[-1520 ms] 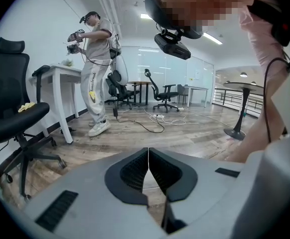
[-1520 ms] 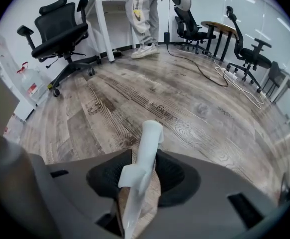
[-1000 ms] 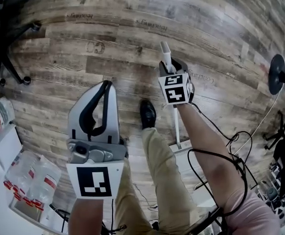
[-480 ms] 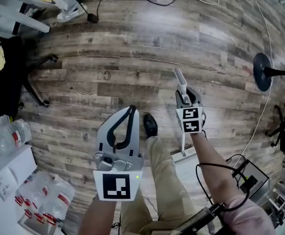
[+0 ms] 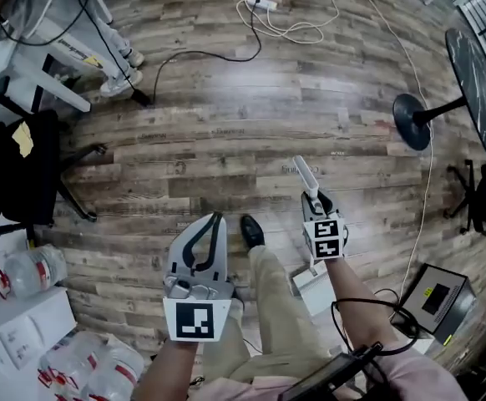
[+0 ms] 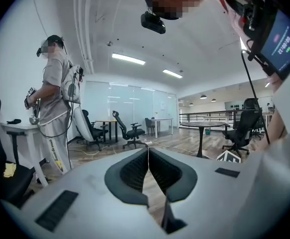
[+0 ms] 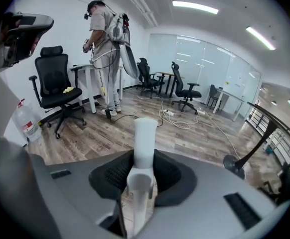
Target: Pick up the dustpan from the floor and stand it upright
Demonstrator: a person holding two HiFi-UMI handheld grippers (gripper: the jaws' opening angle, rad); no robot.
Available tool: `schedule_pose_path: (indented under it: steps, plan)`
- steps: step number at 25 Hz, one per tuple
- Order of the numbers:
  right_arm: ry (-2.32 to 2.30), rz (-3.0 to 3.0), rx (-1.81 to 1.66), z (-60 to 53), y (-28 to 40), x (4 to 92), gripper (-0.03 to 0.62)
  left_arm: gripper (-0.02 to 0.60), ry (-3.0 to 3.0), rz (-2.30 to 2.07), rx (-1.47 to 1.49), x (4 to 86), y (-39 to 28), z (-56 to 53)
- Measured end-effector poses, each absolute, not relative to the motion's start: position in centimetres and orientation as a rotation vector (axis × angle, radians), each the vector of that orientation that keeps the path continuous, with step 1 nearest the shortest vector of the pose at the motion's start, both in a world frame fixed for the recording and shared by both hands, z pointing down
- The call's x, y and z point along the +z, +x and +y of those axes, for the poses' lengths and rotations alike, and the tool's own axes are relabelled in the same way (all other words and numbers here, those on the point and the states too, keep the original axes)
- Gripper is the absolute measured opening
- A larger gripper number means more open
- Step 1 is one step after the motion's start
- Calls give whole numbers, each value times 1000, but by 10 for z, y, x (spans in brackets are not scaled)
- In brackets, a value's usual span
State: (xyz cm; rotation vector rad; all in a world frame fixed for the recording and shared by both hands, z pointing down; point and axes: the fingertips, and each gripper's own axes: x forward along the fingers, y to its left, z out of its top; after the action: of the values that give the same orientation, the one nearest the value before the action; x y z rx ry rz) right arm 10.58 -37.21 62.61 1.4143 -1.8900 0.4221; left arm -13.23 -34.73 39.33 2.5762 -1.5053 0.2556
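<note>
The white dustpan stands upright beside my right leg, its pan (image 5: 313, 288) low by the floor and its long handle (image 5: 304, 172) rising past the jaws. My right gripper (image 5: 314, 197) is shut on that handle. In the right gripper view the handle (image 7: 145, 133) sticks up between the dark pads of the right gripper (image 7: 144, 156). My left gripper (image 5: 216, 217) hangs to the left of my leg, shut with nothing in it. In the left gripper view the pads of the left gripper (image 6: 148, 151) meet along a thin line.
A black office chair (image 5: 26, 165) stands at the left, a black stand base (image 5: 412, 109) at the right, and cables with a power strip (image 5: 264, 7) lie at the far end. A water bottle (image 5: 30, 271) and a screened box (image 5: 437, 299) sit nearby. Another person (image 7: 104, 39) stands by a desk.
The head view has pulled back and shows much more floor. Both grippers look smaller and sit lower in it. The right gripper has kept its hold on the handle.
</note>
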Motion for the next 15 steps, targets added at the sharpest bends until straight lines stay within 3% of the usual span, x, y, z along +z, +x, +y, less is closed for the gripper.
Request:
schedule_pose_path:
  steps: [15]
  plan:
    - [1587, -1889, 358, -218, 152, 520, 109, 14, 2767, -1359, 72, 279, -102, -219]
